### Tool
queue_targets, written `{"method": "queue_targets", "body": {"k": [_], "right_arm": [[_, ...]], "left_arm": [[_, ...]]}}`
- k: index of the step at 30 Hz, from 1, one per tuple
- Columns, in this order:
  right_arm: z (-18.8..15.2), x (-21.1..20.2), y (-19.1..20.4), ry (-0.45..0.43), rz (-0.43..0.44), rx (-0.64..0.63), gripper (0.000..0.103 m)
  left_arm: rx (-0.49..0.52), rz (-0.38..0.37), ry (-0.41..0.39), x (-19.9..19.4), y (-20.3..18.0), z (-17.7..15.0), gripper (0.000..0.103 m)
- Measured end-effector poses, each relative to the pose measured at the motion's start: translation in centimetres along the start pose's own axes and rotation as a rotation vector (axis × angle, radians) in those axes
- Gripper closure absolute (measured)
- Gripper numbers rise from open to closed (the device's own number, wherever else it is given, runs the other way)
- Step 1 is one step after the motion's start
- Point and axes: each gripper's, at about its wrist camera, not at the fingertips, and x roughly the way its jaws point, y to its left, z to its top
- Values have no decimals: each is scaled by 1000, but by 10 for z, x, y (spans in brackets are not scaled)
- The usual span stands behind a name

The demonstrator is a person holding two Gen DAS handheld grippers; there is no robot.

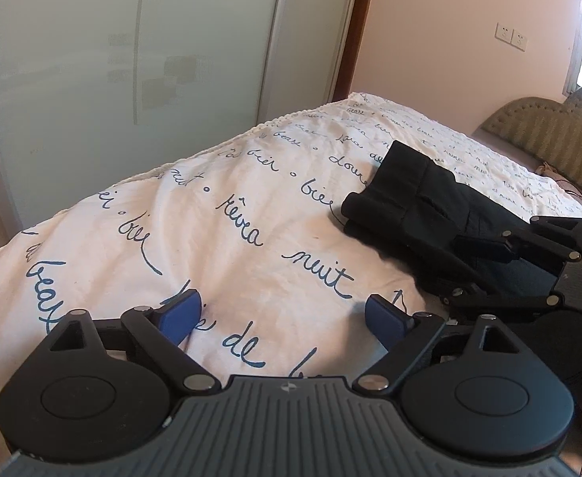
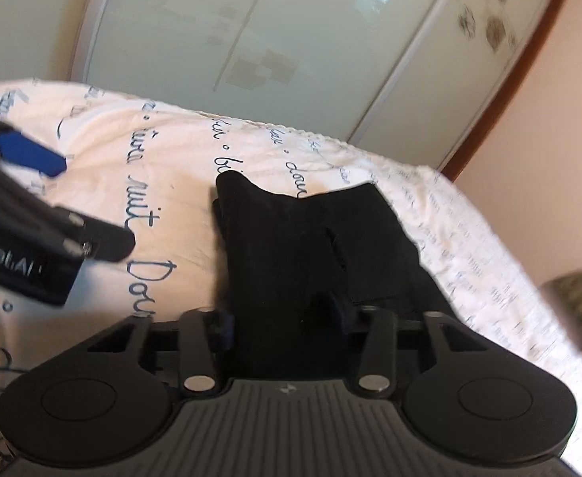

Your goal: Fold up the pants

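Right wrist view is showing the right gripper (image 2: 283, 320) clamping the folded pants (image 2: 311, 238); the left gripper (image 1: 281, 316) is hovering wide beside the pants; pressing layers flat looks wise.

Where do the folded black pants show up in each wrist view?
Left wrist: black pants right of centre on the white bedspread, beside the right gripper.
Right wrist: black pants at centre, between the right gripper's fingers.
Shared landmark: the handwritten word "nuit".
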Motion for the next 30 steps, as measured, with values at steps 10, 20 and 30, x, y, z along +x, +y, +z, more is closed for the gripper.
{"method": "queue_targets", "body": {"k": [10, 20, 30], "right_arm": [[-7, 5, -67, 13, 208, 503, 87], [-39, 8, -72, -89, 269, 663, 87], [-40, 6, -71, -103, 273, 668, 87]], "left_arm": [[27, 15, 16, 4, -6, 2, 7], [-470, -368, 92, 7, 21, 31, 10], [-683, -442, 213, 80, -8, 44, 58]]}}
